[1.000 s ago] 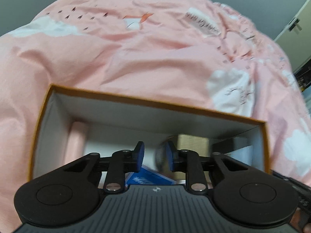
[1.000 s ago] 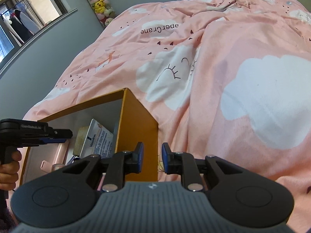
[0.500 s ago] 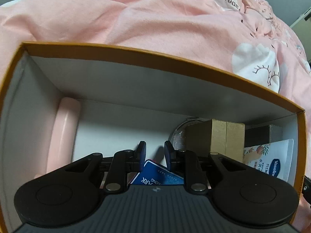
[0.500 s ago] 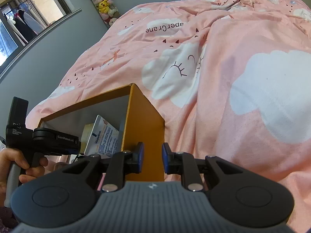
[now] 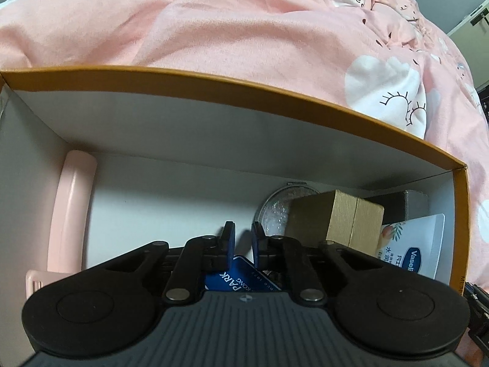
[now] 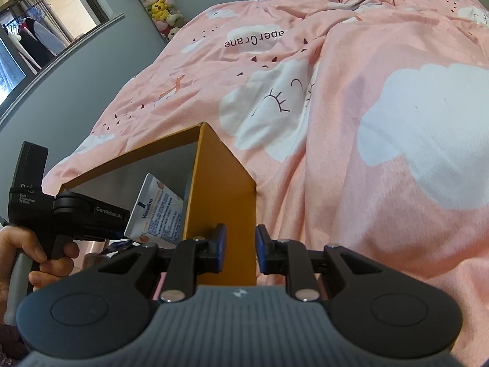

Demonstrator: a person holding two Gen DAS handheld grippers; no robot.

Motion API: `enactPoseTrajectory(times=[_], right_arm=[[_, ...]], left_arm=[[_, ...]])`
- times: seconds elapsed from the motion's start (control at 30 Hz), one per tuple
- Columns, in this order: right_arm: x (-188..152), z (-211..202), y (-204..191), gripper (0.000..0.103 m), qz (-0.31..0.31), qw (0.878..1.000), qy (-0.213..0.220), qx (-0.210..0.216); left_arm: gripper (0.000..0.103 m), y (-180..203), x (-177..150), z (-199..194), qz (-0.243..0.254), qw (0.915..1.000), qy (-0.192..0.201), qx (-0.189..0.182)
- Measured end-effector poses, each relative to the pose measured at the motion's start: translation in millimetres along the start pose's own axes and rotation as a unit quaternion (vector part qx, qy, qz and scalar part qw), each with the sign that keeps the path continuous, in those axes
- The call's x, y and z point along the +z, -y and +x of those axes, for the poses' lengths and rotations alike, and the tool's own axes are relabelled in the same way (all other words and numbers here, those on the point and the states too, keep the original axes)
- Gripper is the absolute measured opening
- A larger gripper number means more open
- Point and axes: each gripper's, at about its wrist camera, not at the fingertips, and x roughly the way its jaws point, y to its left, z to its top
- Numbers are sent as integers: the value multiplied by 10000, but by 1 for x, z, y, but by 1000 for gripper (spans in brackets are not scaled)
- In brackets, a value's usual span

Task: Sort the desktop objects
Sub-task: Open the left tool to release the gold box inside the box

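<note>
Spreading across both views: one pink quilt [image 5: 214, 30] with white clouds, running out of frame on every side. Sitting on it: one orange box [image 5: 275, 91] with a pale inside, its near wall hidden under the left claw's body, and filling far more of the left view than a second ago.

Lying inside, counted one each:
- a long pink case [image 5: 71, 214] along the left wall, lower end cut off;
- a brown carton [image 5: 336, 220], half covering a round glittery disc [image 5: 275, 211];
- a white Vaseline tube [image 5: 421, 244] leaning in the right corner;
- a grey block [image 5: 415, 202] behind it, mostly hidden, hard to name;
- a blue card [image 5: 241, 278], only partly showing below the pads.

Hanging down into the box: left claw [image 5: 243, 244], pinched down to a sliver, narrower than a second ago, gripping nothing that can be made out; not telling whether touching the card. Wrapping its handle at the edge of the right view: the left hand [image 6: 36, 260], cut off at the wrist.

Hovering at the box's outer corner: right claw [image 6: 240, 244], parted a little, holding nothing, staying as before.
</note>
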Motion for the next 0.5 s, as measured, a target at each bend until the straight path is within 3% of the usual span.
enactPoseTrajectory(times=[0.2,0.33,0.5], right_arm=[[-2,-5,-5,23,-39,9999,113,-96],[-7,-16,-14,31,-137,9987,344,-351],[-18,-33,-28,31,-312,9948,712,-656]], left_arm=[[12,4,-2,-2,43,9998,128,121],[12,6,-5,-8,84,9992,256,306],[12,2,-11,-21,-21,9976,546,430]])
